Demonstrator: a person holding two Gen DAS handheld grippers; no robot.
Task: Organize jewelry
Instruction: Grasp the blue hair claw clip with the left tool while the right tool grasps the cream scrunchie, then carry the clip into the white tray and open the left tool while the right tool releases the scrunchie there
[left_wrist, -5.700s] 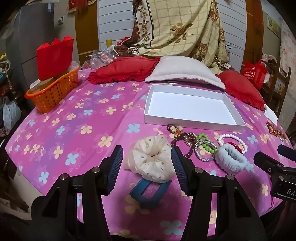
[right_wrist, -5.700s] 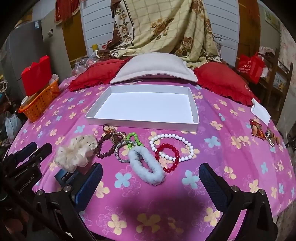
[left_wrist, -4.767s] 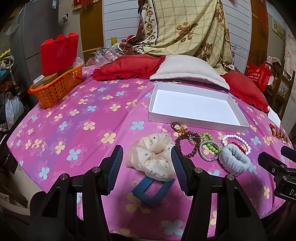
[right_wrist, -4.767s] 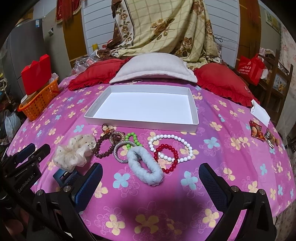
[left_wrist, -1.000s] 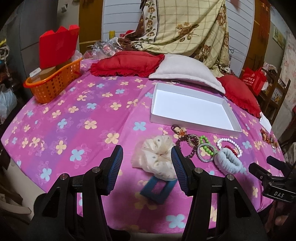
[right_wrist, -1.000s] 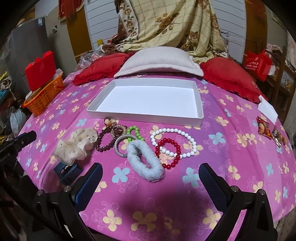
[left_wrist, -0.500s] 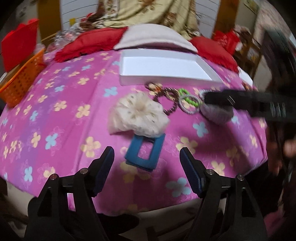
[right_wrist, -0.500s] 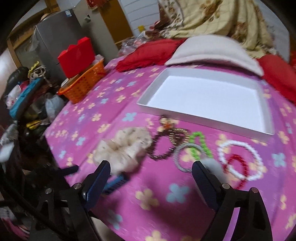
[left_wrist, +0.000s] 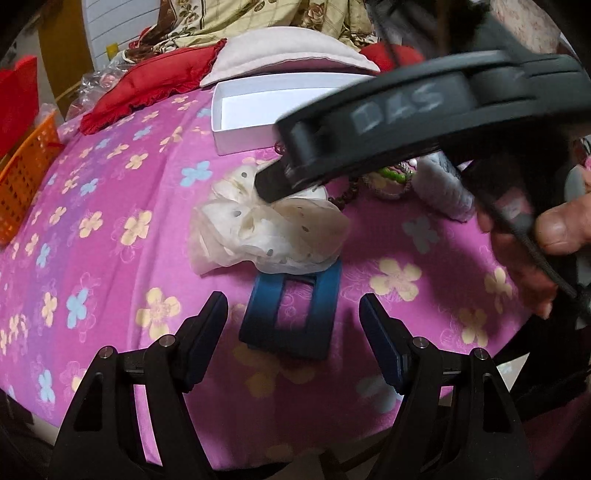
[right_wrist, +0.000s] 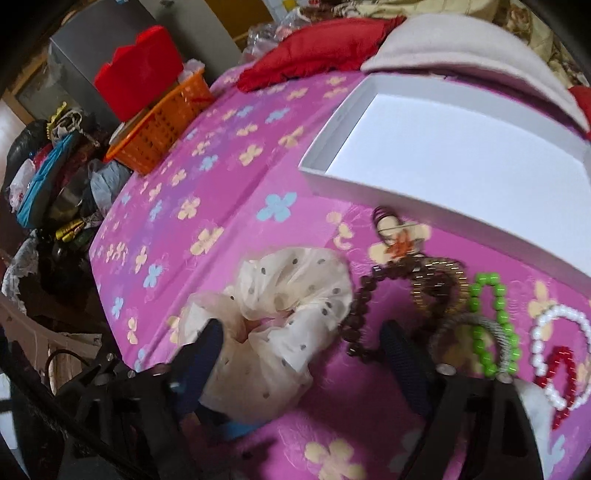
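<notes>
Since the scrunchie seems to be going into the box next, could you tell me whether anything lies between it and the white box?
Mostly clear. The cream scrunchie has bare cloth on the way to the white box; only the brown bead bracelet and its charm lie beside that path. The right gripper is closing around the scrunchie.

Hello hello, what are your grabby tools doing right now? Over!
Right tool closing around cream scrunchie, not gripping yet. Left tool open above blue hair clip. White tray empty. Scrunchie overlaps clip's far end.

Sheer cloth scrunchie (right_wrist: 280, 314); glossy beads (right_wrist: 491, 317); matt clip (left_wrist: 291, 314).
</notes>
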